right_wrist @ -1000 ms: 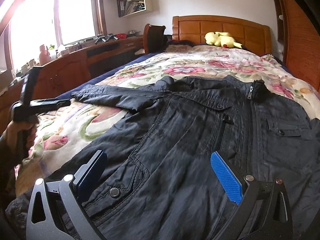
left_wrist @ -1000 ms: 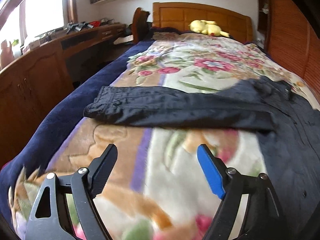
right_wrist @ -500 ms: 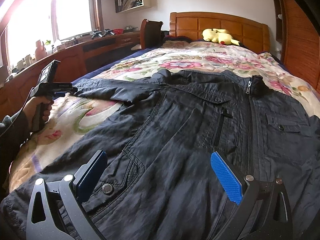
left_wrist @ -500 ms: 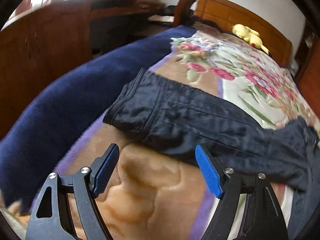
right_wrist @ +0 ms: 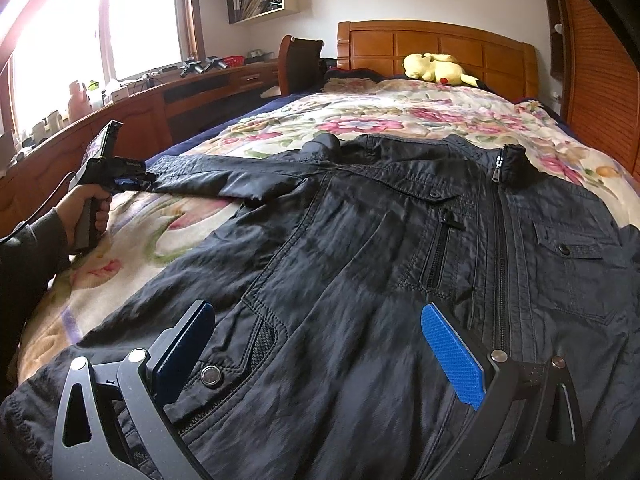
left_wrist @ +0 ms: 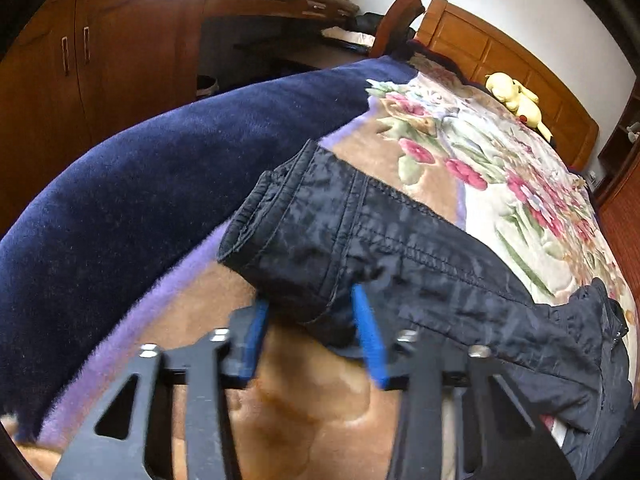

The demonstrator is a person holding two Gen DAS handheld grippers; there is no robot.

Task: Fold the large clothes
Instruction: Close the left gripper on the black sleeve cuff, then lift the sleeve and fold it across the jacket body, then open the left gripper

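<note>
A black jacket (right_wrist: 400, 264) lies front up on the flowered bedspread (right_wrist: 400, 116), zipped, collar toward the headboard. Its left sleeve (left_wrist: 400, 248) stretches out sideways to the bed's left edge. My left gripper (left_wrist: 310, 320) has its blue pads on either side of the sleeve's cuff (left_wrist: 296, 248), narrowed around the near edge; it also shows in the right wrist view (right_wrist: 124, 180), at the sleeve's end. My right gripper (right_wrist: 316, 352) is open, low over the jacket's lower front near a snap pocket, holding nothing.
A dark blue blanket border (left_wrist: 140, 184) runs along the bed's left side. Wooden cabinets and a desk (left_wrist: 120, 40) stand beyond it. A yellow plush toy (right_wrist: 436, 68) lies by the wooden headboard (right_wrist: 440, 48). A slatted wooden wall (right_wrist: 600, 80) is on the right.
My left gripper moved forward to the sleeve's cuff and its jaws narrowed around the cuff's edge. My right gripper stayed open over the jacket's lower front.
</note>
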